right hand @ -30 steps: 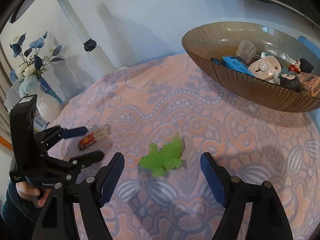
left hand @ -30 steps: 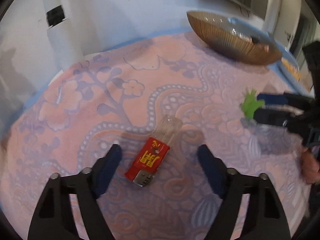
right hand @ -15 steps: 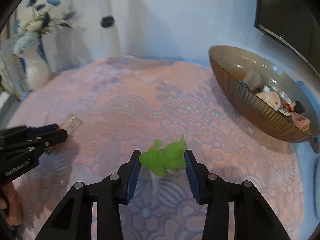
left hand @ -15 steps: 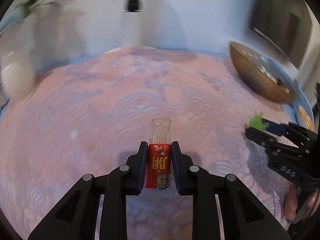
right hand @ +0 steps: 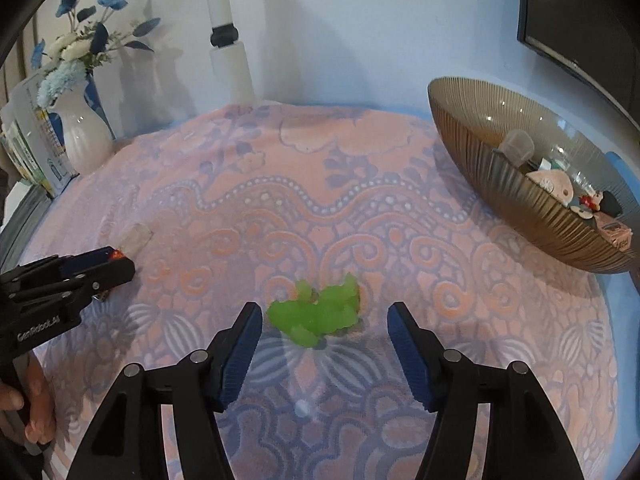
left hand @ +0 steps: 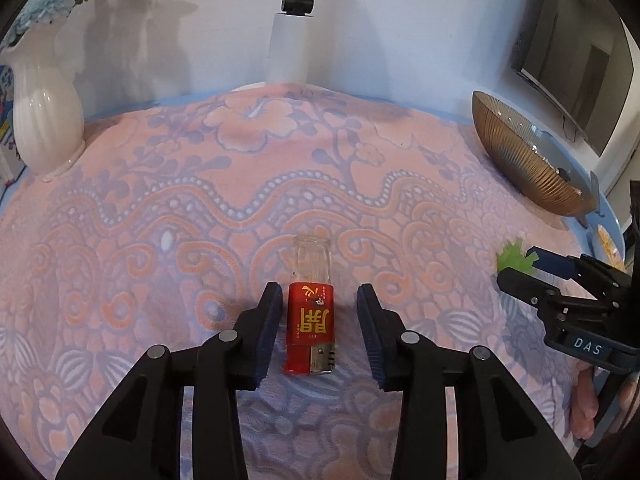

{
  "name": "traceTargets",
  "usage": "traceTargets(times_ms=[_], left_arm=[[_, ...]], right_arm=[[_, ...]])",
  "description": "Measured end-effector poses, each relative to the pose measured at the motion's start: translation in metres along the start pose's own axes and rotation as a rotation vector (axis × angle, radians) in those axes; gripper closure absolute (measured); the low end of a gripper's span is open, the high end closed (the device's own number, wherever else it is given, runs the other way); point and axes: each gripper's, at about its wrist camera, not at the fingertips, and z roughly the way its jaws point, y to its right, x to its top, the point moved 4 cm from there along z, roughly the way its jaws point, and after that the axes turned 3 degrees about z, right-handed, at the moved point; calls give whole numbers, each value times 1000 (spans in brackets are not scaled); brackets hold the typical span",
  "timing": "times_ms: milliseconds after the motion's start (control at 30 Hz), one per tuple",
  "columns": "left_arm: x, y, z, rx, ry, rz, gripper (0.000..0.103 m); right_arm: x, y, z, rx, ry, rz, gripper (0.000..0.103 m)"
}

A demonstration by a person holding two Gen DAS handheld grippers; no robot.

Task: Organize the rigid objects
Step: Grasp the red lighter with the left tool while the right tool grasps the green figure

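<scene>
Your left gripper (left hand: 317, 328) has just been opening; its jaws sit apart around the red lighter (left hand: 311, 322), not squeezing. The lighter's long side points straight away, up the frame. Your right gripper (right hand: 325, 346) has opened too, around the bumpy green toy (right hand: 320, 314). The ribbed bowl (right hand: 516, 200) waits upper right.

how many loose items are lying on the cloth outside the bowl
2: a red lighter between the left gripper's open jaws, a green toy between the right gripper's.

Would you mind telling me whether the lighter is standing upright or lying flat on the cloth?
Lying flat. The lighter rests lengthwise on the cloth, red label facing up, clear end pointing away, between the left tongs' open pads, untouched.
</scene>
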Motion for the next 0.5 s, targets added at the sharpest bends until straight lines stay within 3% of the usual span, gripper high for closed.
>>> traceTargets(times_ms=[233,267,300,333,400,500], left_arm=[[1,5,2,8,-9,27,61],[1,5,2,17,-9,35,61],[2,6,3,24,-11,42,62],[2,7,4,39,-10,48,73],[3,7,4,58,-2,52,84],[3,10,-7,-15,43,55,84]], right_arm=[[1,-4,7,-29,-8,-21,40],[2,-3,7,-28,-6,-19,47],[2,-3,7,-31,-3,-18,51],[3,-5,7,-29,0,-24,59],[3,-10,6,-30,14,-49,59],[3,-16,-5,-25,72,-81,59]])
